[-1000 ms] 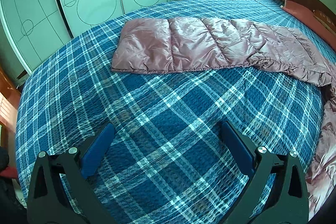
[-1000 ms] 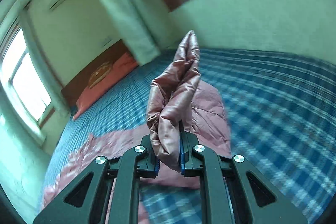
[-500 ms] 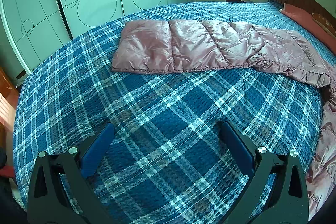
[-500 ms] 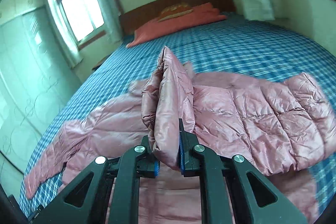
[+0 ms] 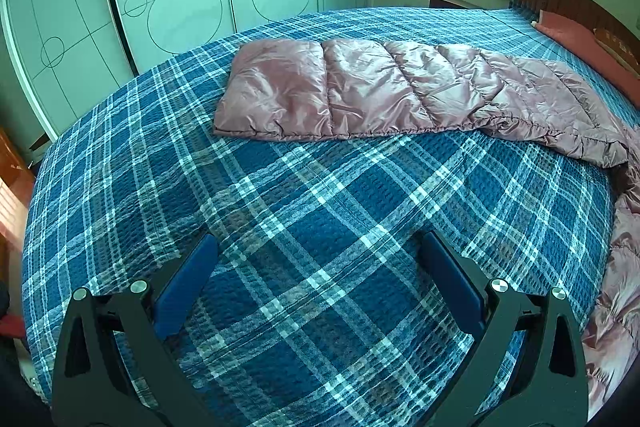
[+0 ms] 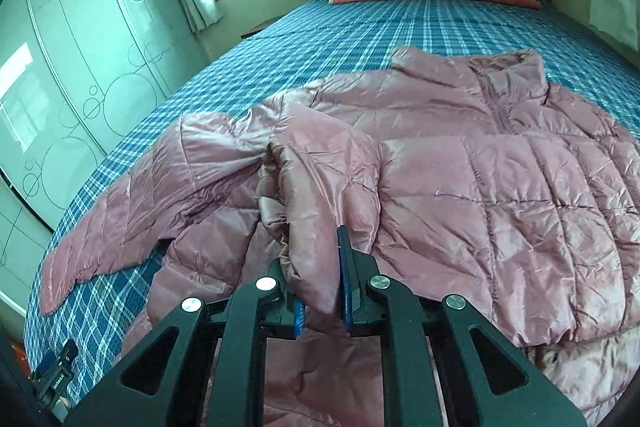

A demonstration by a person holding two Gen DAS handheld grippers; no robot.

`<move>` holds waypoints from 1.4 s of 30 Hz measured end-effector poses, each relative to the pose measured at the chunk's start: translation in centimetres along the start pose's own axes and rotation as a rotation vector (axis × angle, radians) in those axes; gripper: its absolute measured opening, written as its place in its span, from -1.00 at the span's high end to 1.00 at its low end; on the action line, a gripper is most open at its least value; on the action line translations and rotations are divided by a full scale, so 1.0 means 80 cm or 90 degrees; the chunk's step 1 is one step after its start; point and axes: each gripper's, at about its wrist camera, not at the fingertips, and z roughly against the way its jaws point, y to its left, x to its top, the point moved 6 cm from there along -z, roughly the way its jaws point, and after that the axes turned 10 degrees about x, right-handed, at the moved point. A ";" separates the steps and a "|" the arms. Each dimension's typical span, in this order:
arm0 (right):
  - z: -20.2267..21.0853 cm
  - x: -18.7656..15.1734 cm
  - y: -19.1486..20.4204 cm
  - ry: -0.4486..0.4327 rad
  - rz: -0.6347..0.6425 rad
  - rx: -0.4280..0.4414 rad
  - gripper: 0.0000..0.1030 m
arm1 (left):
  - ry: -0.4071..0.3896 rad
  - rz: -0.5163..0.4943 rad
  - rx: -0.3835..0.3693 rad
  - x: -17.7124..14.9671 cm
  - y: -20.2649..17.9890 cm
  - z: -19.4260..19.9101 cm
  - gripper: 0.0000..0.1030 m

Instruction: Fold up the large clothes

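In the left wrist view, our left gripper (image 5: pixel 316 267) hangs with jaws wide apart and nothing between them, over the bare plaid bed (image 5: pixel 280 195). The jacket (image 5: pixel 360 87) shows here as one outstretched sleeve lying flat towards the wardrobe-side edge of the bed. Nothing here differs from a second ago.

In the right wrist view, our right gripper (image 6: pixel 320 279) is clamped on the other sleeve (image 6: pixel 320 179), now folded across the jacket's body in mid-bed. A second ago that sleeve stood lifted in the air; it now drapes on the body, and the jaws have just been opening, fabric between them. We judge the sleeve fold nearly placed; next we should release, then fetch the far sleeve.
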 end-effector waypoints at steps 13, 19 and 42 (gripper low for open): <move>0.167 0.027 -0.105 -0.139 -0.036 -0.065 -0.03 | -0.002 0.002 -0.002 -0.001 0.001 0.001 -0.96; 0.218 0.005 -0.281 -0.130 -0.152 -0.245 0.18 | -0.002 0.002 -0.003 -0.002 0.001 0.002 -0.96; 0.165 0.044 -0.355 -0.085 -0.177 -0.287 0.15 | -0.004 0.003 -0.004 -0.002 0.001 0.002 -0.96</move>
